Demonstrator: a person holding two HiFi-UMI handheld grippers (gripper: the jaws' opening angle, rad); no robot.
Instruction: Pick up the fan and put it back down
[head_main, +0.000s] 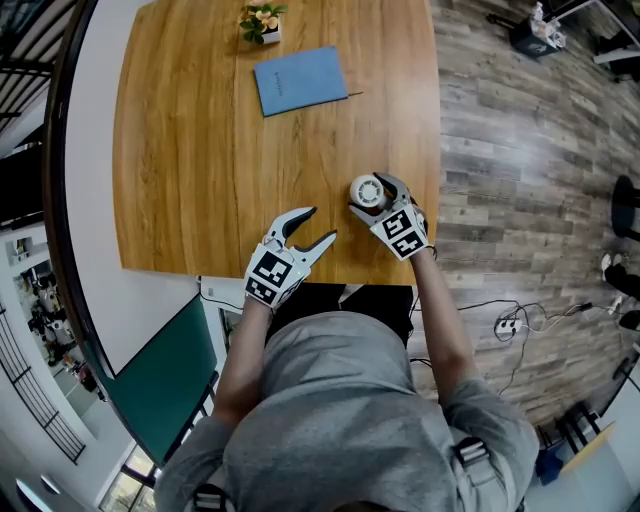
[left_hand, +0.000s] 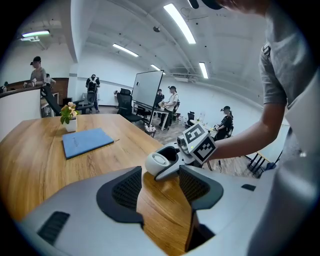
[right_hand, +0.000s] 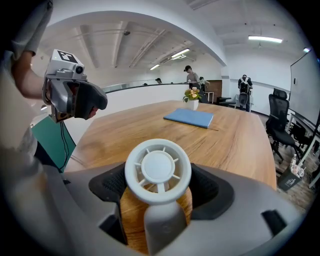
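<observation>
Right gripper (head_main: 368, 194) was closed on the fan (head_main: 366, 190), both jaws pressed on the sides of the white round grille head, the stem hanging down between them; right gripper view showed the grille facing the camera. Could not tell if the fan's base touched the table (head_main: 180, 150) or sat just above it. Left gripper (head_main: 322, 224) was just beside the right one, on its left, jaws spread apart with only bare wood between them. It hovered low over the table's near edge. In the left gripper view the fan sat just past the left jaws' tips, a bit to their right, with the right gripper's marker cube (left_hand: 199, 143) behind it. Well ahead of both grippers lay a blue notebook (head_main: 300, 80), flat on the wood and slightly skewed. Beyond the notebook, near the far table edge, stood a small potted plant (head_main: 262, 22) with pale flowers, upright. Past the table, the left gripper view showed a whiteboard (left_hand: 147, 87), office chairs and several people standing or sitting in the room
</observation>
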